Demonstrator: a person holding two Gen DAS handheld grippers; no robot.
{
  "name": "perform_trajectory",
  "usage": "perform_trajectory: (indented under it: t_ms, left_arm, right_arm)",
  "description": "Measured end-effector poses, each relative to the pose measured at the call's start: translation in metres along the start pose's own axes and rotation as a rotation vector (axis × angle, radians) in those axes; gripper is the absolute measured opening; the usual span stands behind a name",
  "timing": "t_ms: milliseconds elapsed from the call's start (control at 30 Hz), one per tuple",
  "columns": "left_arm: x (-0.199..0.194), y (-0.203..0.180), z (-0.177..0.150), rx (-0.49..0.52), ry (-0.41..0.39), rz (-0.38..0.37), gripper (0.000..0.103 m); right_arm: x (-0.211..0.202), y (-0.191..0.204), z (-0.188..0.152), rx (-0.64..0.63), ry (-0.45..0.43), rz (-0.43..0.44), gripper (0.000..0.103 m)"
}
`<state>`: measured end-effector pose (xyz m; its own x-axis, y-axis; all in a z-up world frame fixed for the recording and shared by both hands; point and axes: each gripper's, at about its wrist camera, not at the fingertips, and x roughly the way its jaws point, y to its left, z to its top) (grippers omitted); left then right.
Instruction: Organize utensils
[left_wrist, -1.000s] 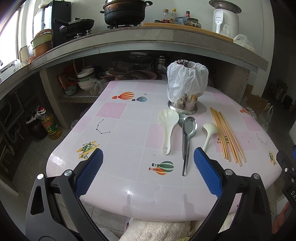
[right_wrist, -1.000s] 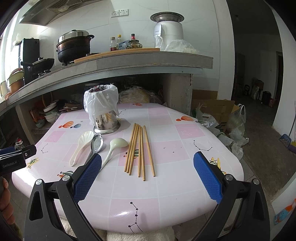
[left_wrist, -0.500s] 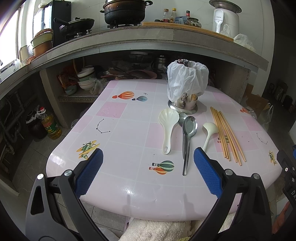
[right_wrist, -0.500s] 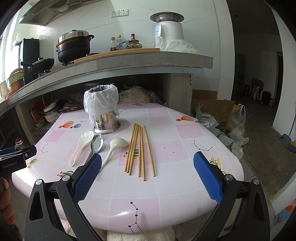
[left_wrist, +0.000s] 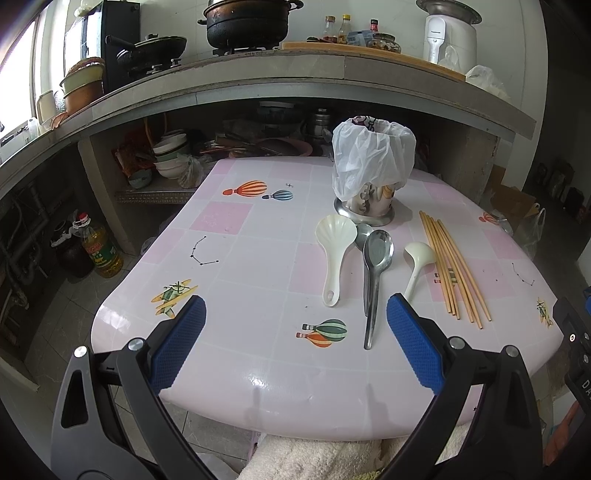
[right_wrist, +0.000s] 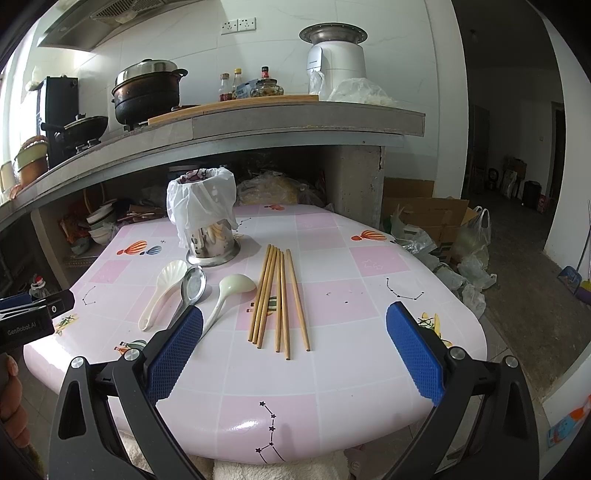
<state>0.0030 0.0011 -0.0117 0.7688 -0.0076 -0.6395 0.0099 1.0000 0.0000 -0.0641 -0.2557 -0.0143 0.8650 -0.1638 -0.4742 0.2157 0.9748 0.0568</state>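
Observation:
On the pink tiled table (left_wrist: 258, 266) (right_wrist: 369, 295) stands a steel utensil holder (left_wrist: 371, 173) (right_wrist: 207, 218) draped with a white plastic bag. In front of it lie a white rice paddle (left_wrist: 334, 254) (right_wrist: 162, 291), a steel spoon (left_wrist: 375, 273) (right_wrist: 192, 288), a cream ladle (left_wrist: 417, 264) (right_wrist: 229, 295) and several wooden chopsticks (left_wrist: 452, 269) (right_wrist: 279, 299). My left gripper (left_wrist: 295, 343) hovers open over the table's near edge, nothing between its blue pads. My right gripper (right_wrist: 293, 350) is likewise open and empty, nearer than the chopsticks.
A concrete counter (left_wrist: 295, 74) with pots, bottles and an appliance overhangs the table's far side. Bowls (left_wrist: 170, 155) sit on a shelf beneath it. An oil bottle (left_wrist: 98, 245) stands on the floor at left; cardboard boxes and bags (right_wrist: 443, 229) lie at right.

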Motion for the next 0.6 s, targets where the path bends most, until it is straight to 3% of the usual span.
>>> perform_trajectory:
  t_ms: [333,600]
  left_arm:
    - [0.001,0.0,0.001,0.021,0.003,-0.001,0.095]
    - [0.023,0.005,0.004,0.017,0.071,-0.019,0.095]
  right_arm:
    - [0.005,-0.001,-0.002,0.019,0.03,0.02,0.097]
    - [0.015,0.006,-0.008,-0.02,0.053,0.016,0.097]
